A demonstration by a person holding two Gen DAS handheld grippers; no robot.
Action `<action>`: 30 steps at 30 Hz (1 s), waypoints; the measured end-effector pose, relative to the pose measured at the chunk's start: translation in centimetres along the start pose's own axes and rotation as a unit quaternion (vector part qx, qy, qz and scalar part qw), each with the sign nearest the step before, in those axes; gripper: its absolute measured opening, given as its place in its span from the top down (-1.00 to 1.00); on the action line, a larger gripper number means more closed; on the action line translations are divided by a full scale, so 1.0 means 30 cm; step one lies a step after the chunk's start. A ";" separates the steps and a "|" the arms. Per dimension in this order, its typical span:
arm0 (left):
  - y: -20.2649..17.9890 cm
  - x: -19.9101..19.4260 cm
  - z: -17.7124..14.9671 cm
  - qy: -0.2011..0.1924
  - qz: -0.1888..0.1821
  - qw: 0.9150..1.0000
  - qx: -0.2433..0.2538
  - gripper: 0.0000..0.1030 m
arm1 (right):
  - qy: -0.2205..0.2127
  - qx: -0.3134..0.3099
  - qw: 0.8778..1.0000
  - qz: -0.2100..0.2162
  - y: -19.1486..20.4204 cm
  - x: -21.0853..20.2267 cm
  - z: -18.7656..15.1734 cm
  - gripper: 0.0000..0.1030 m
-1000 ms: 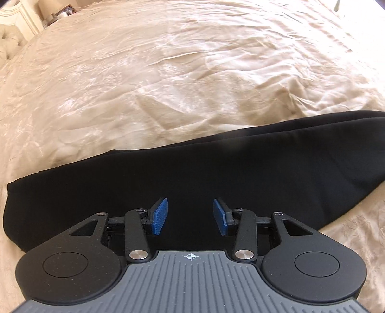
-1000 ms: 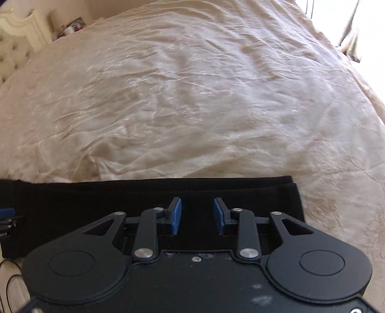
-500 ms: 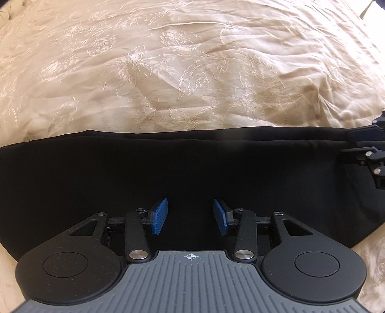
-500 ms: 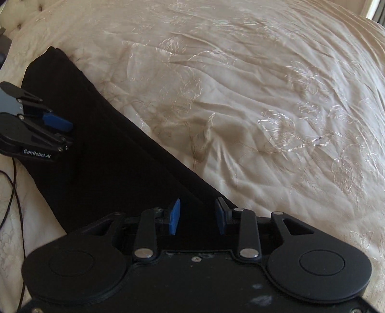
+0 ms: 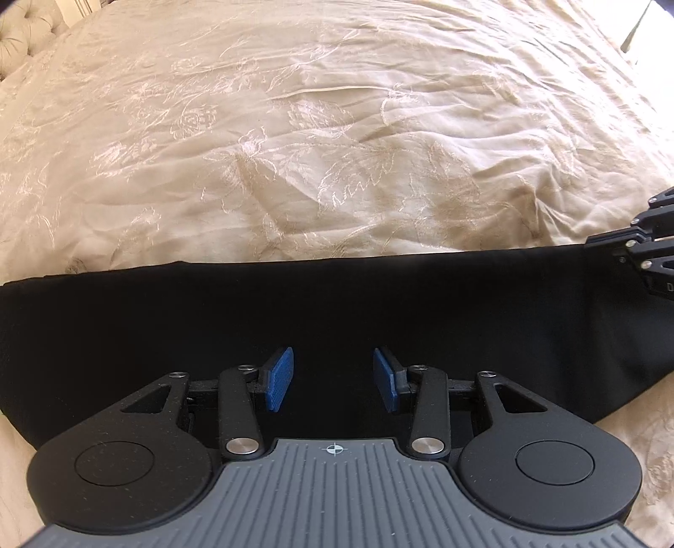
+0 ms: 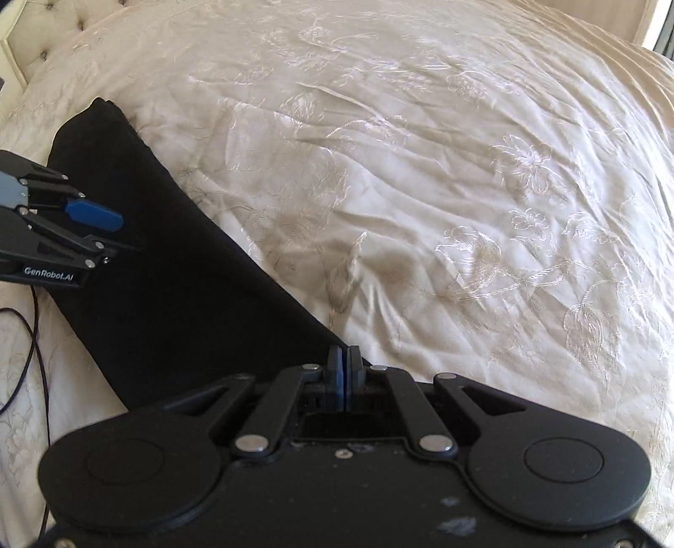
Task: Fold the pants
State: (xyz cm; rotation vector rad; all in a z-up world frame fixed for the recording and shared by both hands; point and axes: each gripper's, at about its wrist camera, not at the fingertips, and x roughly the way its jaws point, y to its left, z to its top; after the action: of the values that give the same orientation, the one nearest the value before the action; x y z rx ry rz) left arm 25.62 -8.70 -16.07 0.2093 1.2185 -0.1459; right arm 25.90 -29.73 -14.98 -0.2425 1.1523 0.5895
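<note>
Left wrist view: the black pants (image 5: 320, 320) lie folded into a long flat band across the cream embroidered bedspread (image 5: 337, 147), running from nine o'clock to three o'clock through the lower middle of the frame. The left gripper (image 5: 332, 379) hangs over the band, pointed steeply down, at six o'clock. Its blue pads (image 5: 279, 378) stand apart with black cloth showing in the gap; whether the pads touch the cloth cannot be told. At three o'clock the black linkage of the right gripper (image 5: 648, 257) enters at the far end of the band, at its upper edge. A tufted headboard (image 5: 25, 33) shows at ten o'clock.

Right wrist view: the pants (image 6: 168, 269) run as a dark diagonal from ten o'clock down to six o'clock, where the band passes beneath the tool body. The right gripper (image 6: 344, 375) sits at six o'clock on the band's edge nearest the open bedspread (image 6: 442, 189). Its two pads are pressed together with no gap visible. The cloth reaches right up to them, yet no cloth can be made out between the pads, so a grip on the pants cannot be confirmed. At nine o'clock the left gripper (image 6: 107, 234) reaches in over the pants, one blue pad visible and its jaws parted. A thin dark cable (image 6: 36, 350) trails across the bedspread at eight o'clock. The headboard (image 6: 46, 42) stands at eleven o'clock.
</note>
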 end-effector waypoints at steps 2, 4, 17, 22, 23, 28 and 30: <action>-0.013 0.010 0.017 0.000 0.001 1.000 0.002 0.21 | 0.004 -0.002 1.000 -0.009 0.004 0.026 -0.002 0.96; -0.031 0.015 0.035 -0.003 0.000 1.000 0.005 0.21 | 0.006 -0.004 1.000 -0.021 0.017 0.052 -0.011 0.96; -0.165 0.072 0.062 0.032 0.024 0.995 0.087 0.18 | -0.101 0.257 0.955 -0.104 -0.117 -0.230 -0.200 0.49; -0.300 -0.045 0.078 -0.019 -0.003 0.992 0.124 0.18 | -0.109 0.372 0.909 -0.153 -0.215 -0.374 -0.418 0.48; -0.335 -0.055 0.078 -0.023 -0.015 0.991 0.131 0.18 | -0.105 0.388 0.901 -0.163 -0.230 -0.392 -0.466 0.48; -0.532 -0.057 0.061 -0.029 -0.063 0.981 0.180 0.18 | -0.083 0.436 0.876 -0.188 -0.279 -0.425 -0.615 0.46; -0.592 -0.039 0.049 -0.034 -0.066 0.976 0.207 0.18 | -0.081 0.450 0.869 -0.187 -0.292 -0.427 -0.652 0.43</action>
State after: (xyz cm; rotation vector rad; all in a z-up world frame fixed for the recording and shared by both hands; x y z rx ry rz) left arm 22.59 -26.30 -15.93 0.4818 1.1244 -0.5217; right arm 11.84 -50.18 -12.21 0.3819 1.0668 -0.3011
